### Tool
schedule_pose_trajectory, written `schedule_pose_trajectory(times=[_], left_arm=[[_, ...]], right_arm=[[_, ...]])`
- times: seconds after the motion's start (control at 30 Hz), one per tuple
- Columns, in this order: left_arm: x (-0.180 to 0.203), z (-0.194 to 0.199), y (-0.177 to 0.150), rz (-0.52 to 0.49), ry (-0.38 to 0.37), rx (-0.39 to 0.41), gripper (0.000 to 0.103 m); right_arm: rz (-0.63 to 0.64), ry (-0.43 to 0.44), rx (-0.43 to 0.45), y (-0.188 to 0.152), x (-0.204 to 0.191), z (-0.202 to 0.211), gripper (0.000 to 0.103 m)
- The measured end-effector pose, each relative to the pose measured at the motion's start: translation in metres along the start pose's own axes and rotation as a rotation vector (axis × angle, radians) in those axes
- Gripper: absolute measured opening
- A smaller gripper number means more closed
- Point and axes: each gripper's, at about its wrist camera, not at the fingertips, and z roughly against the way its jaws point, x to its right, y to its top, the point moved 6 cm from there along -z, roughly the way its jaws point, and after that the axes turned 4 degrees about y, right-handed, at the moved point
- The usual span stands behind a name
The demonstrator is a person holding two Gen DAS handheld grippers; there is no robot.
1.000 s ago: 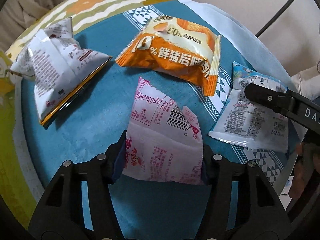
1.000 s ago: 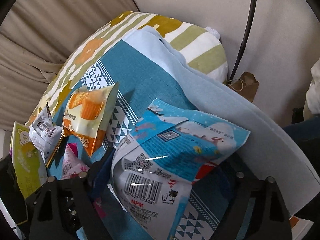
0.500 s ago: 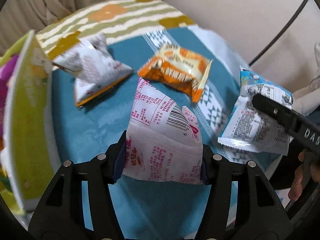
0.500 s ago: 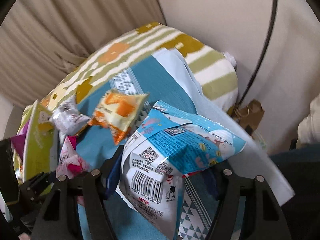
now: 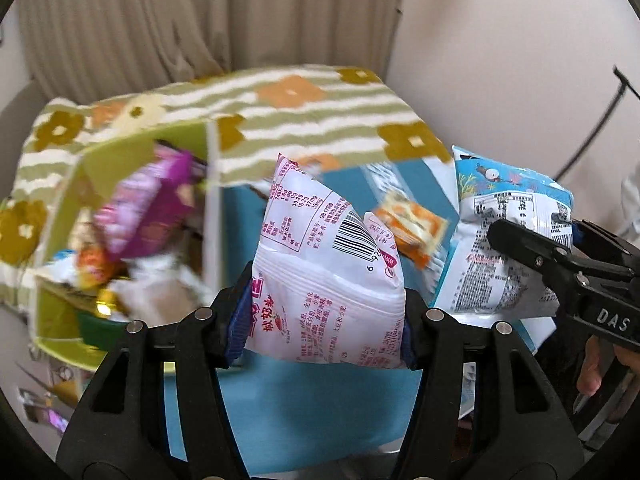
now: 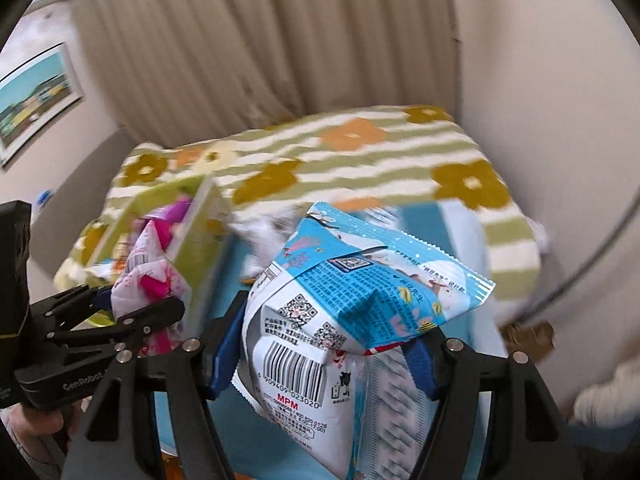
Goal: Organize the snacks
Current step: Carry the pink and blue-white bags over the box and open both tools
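Beige curtains (image 6: pixel 260 60) and a pale wall back a green-striped floral cushion (image 5: pixel 320 120), with a teal cloth (image 5: pixel 304 408) spread in front of it.

We hold a pink-and-white snack packet (image 5: pixel 324 280) in our left gripper (image 5: pixel 324 320): the blue pads press its lower sides and the bag bulges between them, lifted clear of the cloth. Its bottom edge is hidden behind the fingers. From the right wrist view the same packet (image 6: pixel 148 280) shows small and partly masked by the left gripper (image 6: pixel 136 312).

Our right gripper (image 6: pixel 324 356) is clamped on a blue-and-white snack packet (image 6: pixel 344 320), barcode toward the camera, also raised; its lower corner runs out of the picture. In the left view that packet (image 5: pixel 508 248) sits to the right, half covered by the right gripper (image 5: pixel 532 252).

To the left stands a lime-green box (image 5: pixel 116 168), open and holding a purple packet (image 5: pixel 148 208) among other wrappers too blurred to tell apart. An orange snack packet (image 5: pixel 412 228) lies on the cloth behind, smeared by motion. A framed picture (image 6: pixel 36 100) hangs on the left wall, cut off at the frame edge.
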Motion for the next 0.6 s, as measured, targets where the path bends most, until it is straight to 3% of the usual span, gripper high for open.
schedule_pose_trajectory(times=[0.27, 0.6], left_arm=[[-0.113, 0.007, 0.036, 0.065, 0.081, 0.022, 0.054], [-0.214, -0.043, 0.089, 0.019, 0.092, -0.044, 0.054]], right_arm=[[0.135, 0.14, 0.002, 0.038, -0.106, -0.033, 0.065], [0.128, 0.189, -0.043, 0.071, -0.199, -0.107, 0.065]])
